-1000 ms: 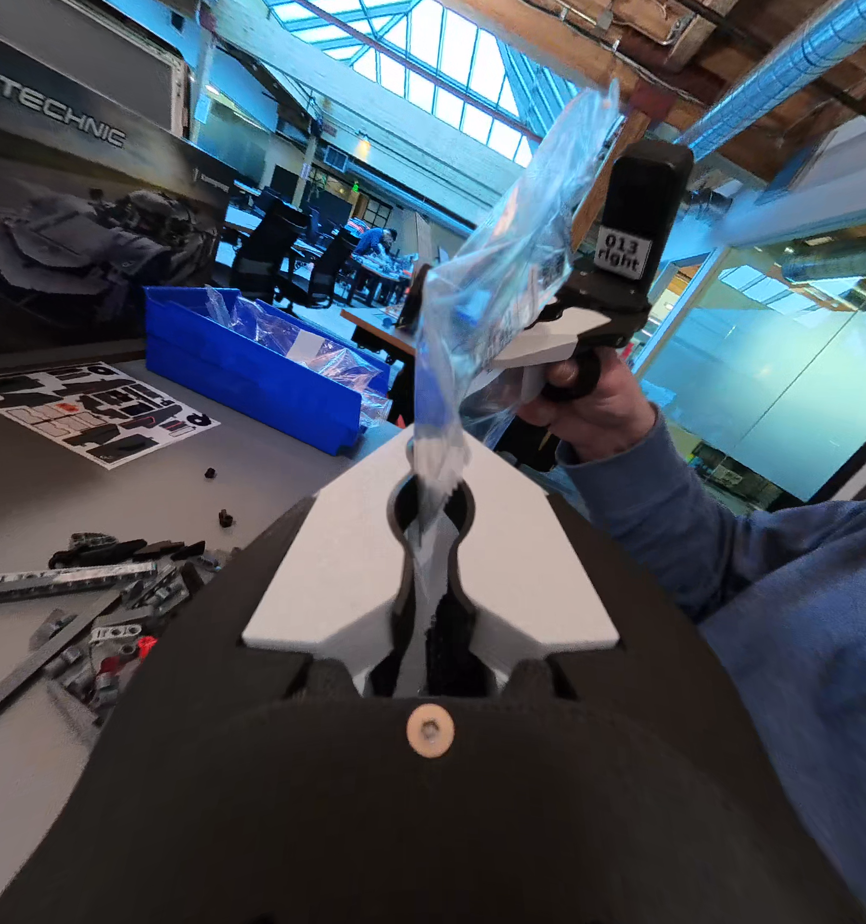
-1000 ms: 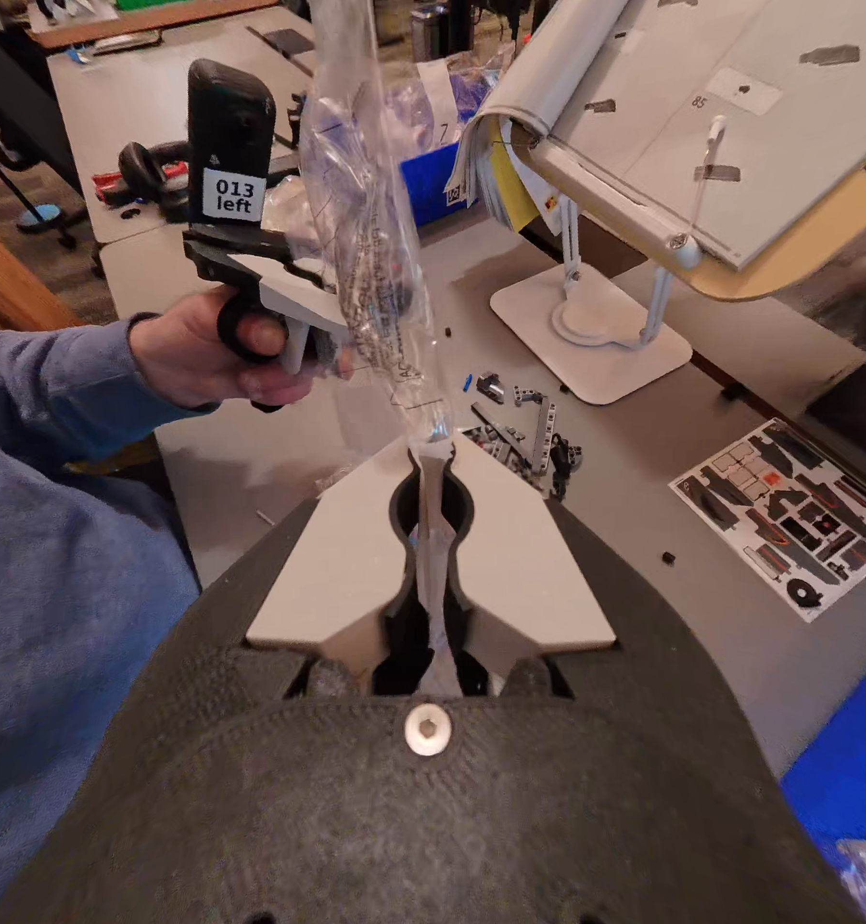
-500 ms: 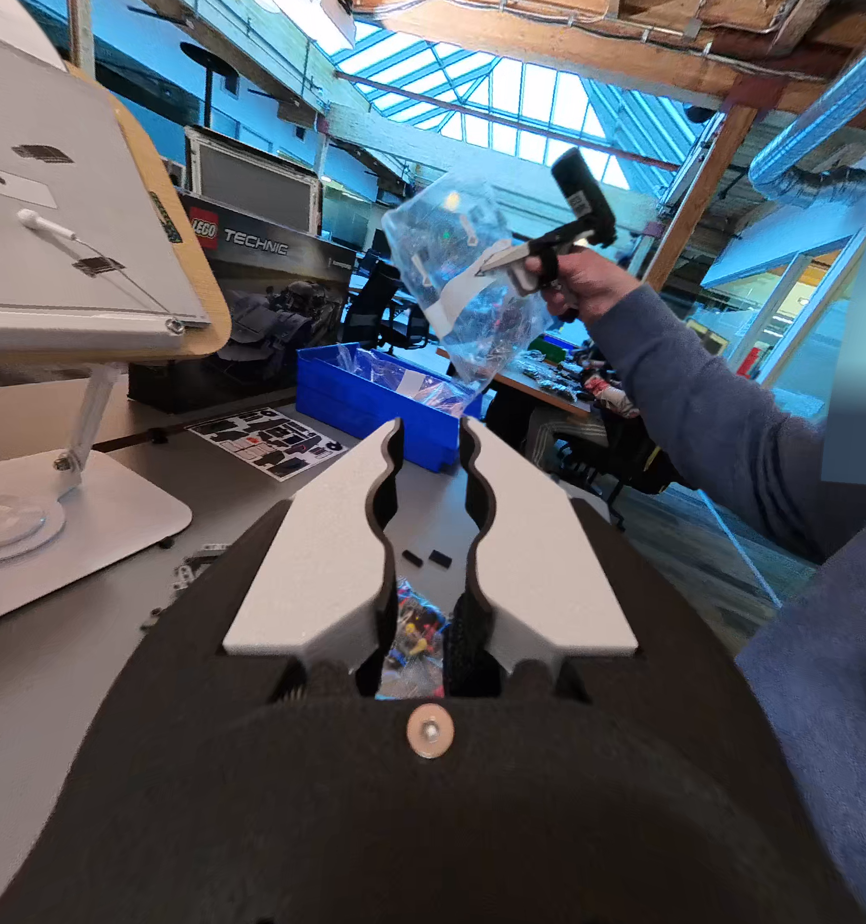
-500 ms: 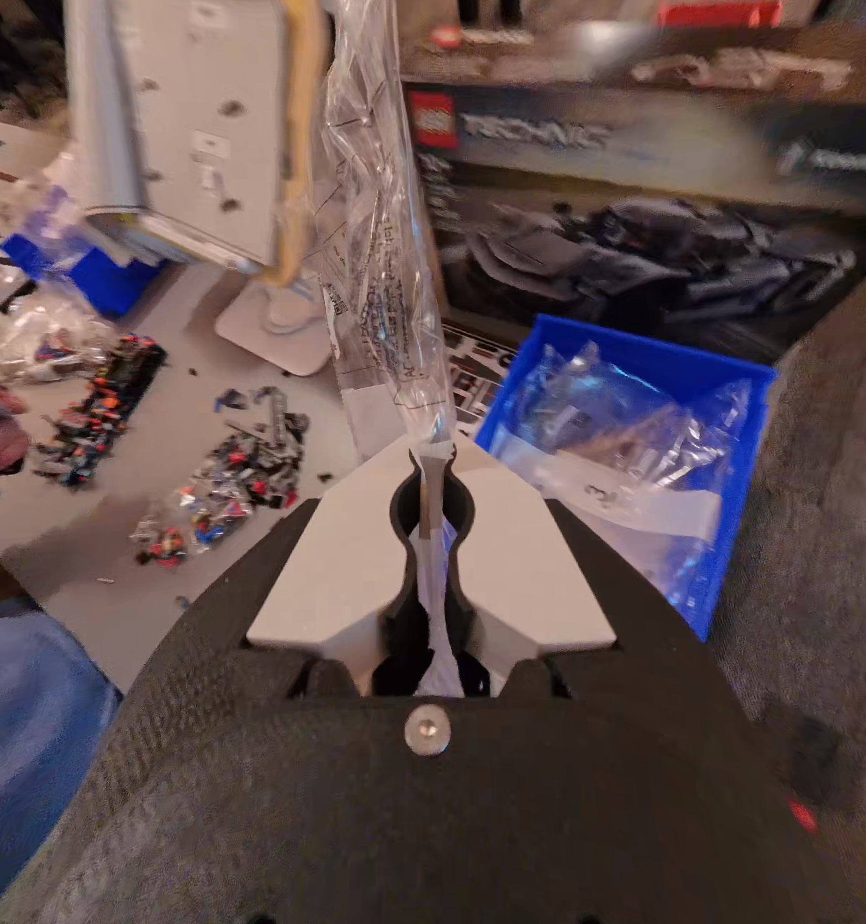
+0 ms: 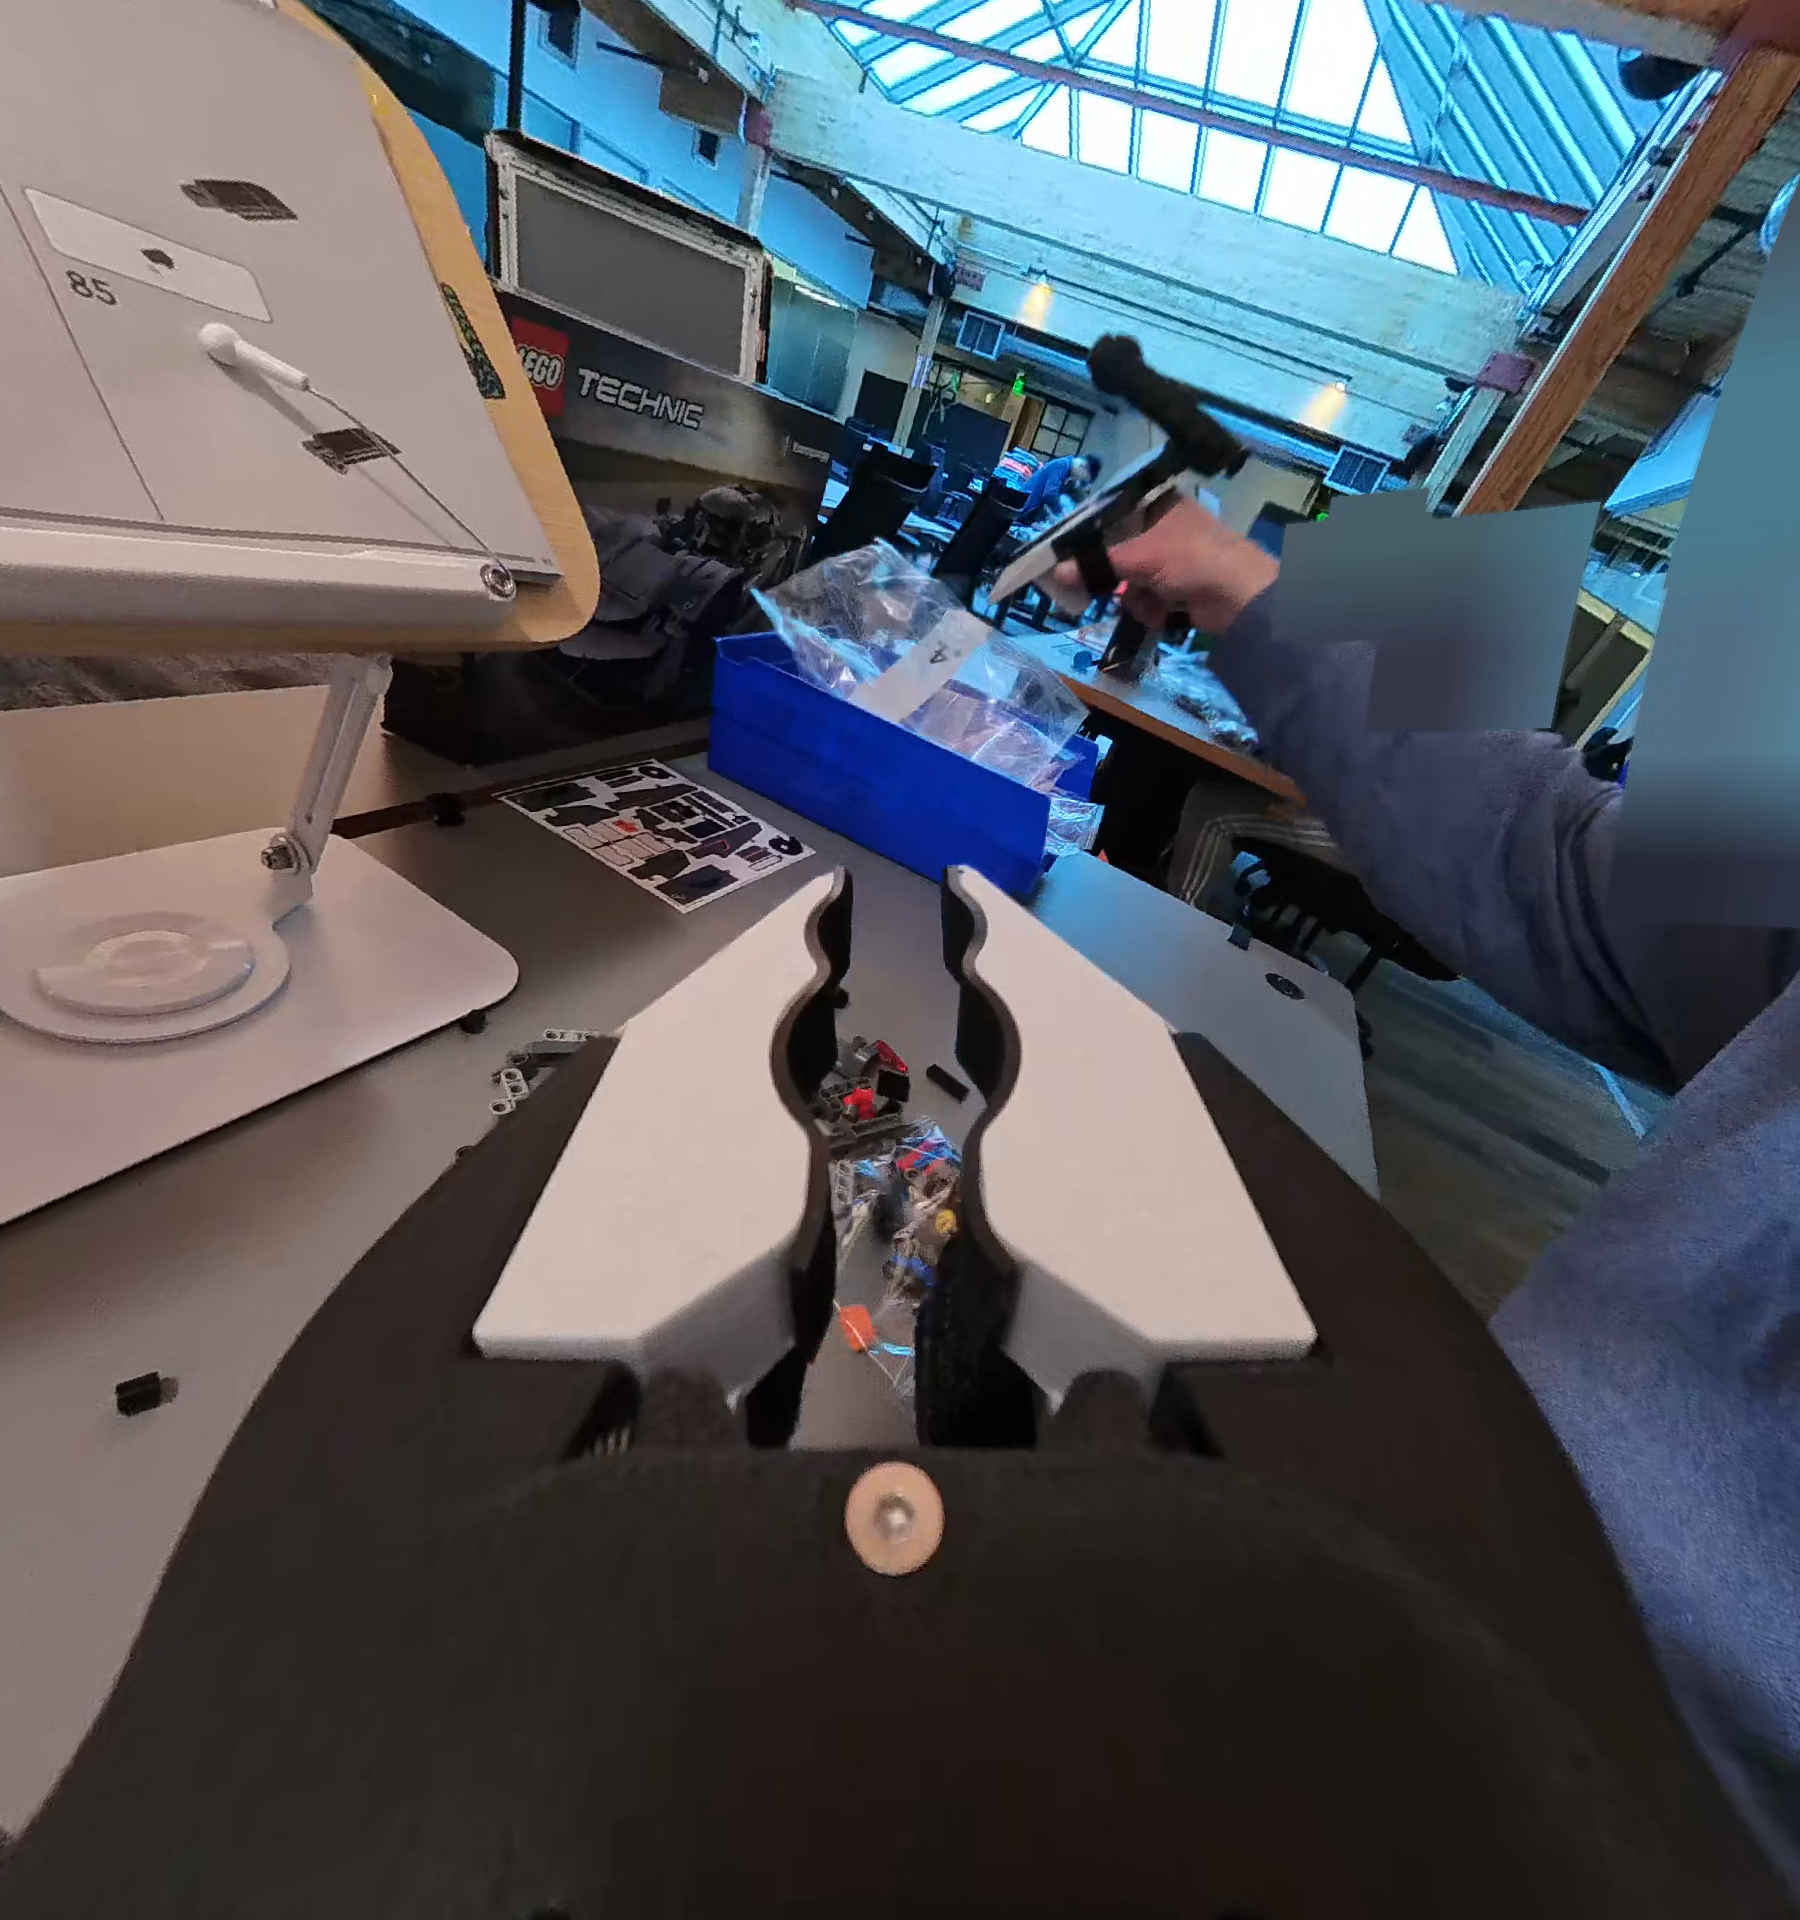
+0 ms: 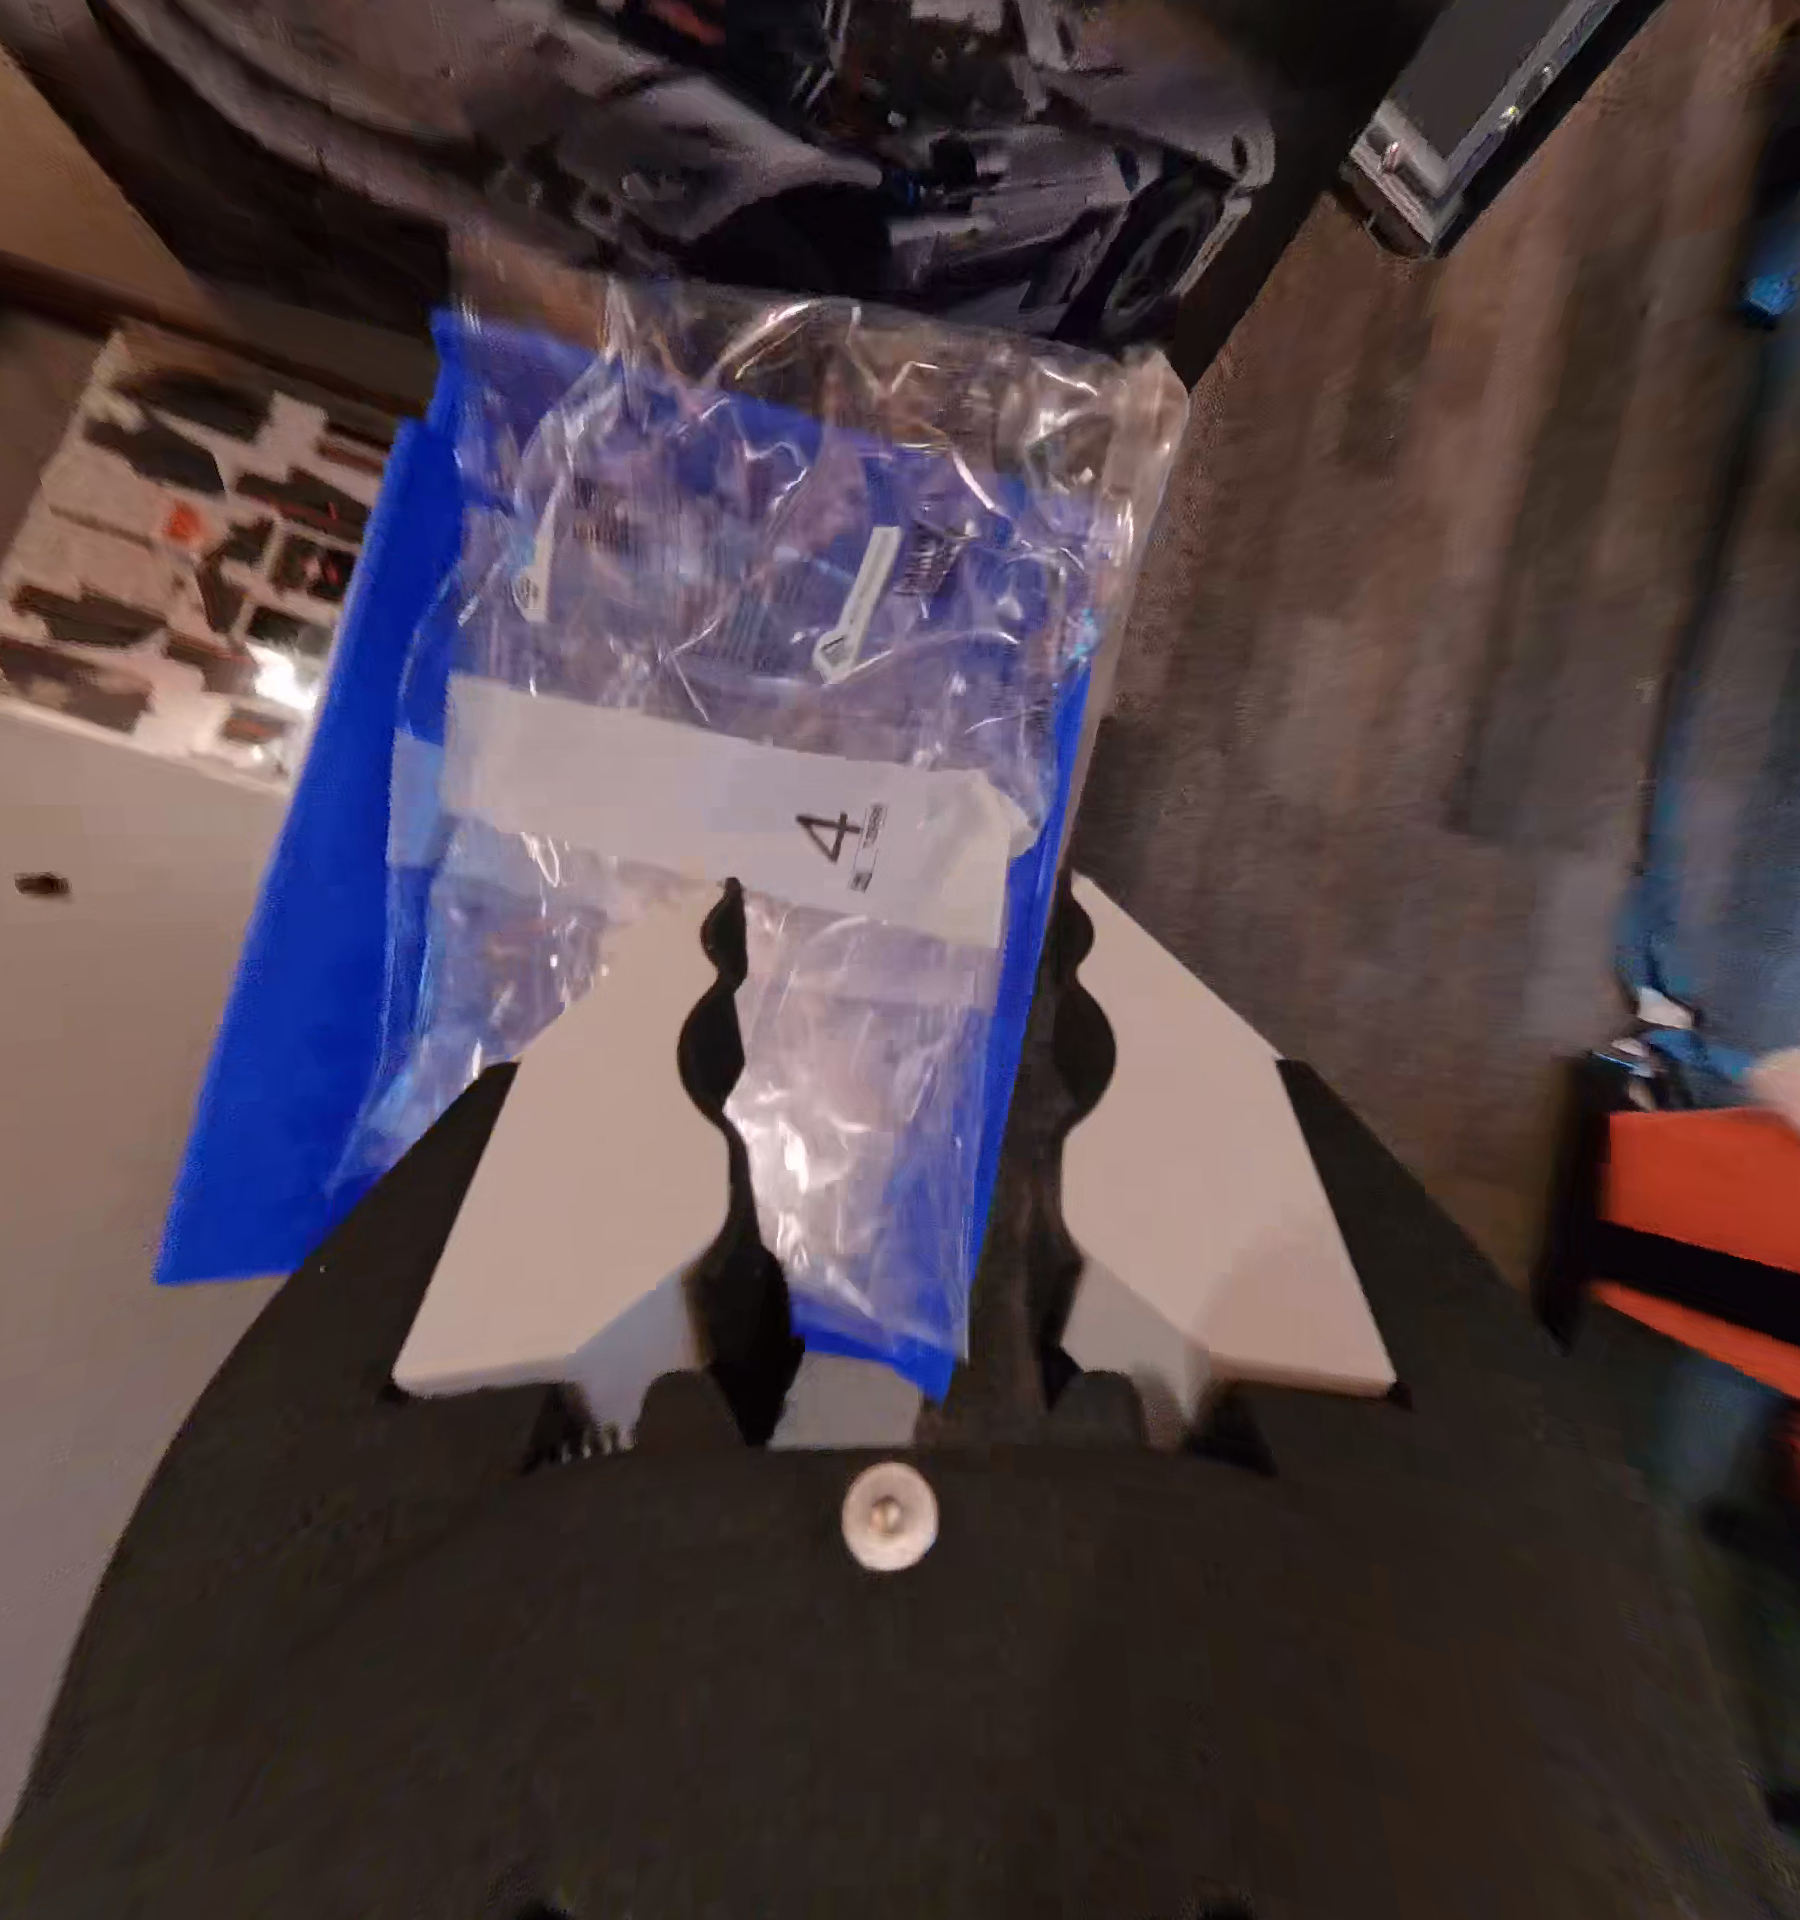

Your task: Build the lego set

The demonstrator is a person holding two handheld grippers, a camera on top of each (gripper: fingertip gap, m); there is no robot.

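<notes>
The right hand-held gripper (image 6: 896, 904) hangs over the blue bin (image 6: 283, 1039) with its fingers spread wide and nothing between them. Directly under it a clear plastic bag (image 6: 771, 644) with a white paper strip lies on top of the bin's contents, so the bag looks set down and let go. In the left wrist view the same gripper (image 5: 1026, 571) is held just above and to the right of that bag (image 5: 896, 634), apart from it.

The left hand-held gripper (image 5: 896, 894) is low over the grey table (image 5: 200, 1299), fingers a narrow gap apart and empty. Through the gap shows a heap of loose lego pieces (image 5: 891, 1164) on the table, small red, black, blue and grey parts. Farther out lie a sticker sheet (image 5: 657, 831), the white base of a stand (image 5: 179, 997) carrying the open instruction book (image 5: 200, 343), and the set's box (image 5: 667, 499) behind the bin.

The step in hand seems to be clearing the emptied bag away, with its pieces already on the table. The next move probably calls for bringing the right gripper back to the heap, checking the open page, and picking out one small part with a narrow, careful pinch.
</notes>
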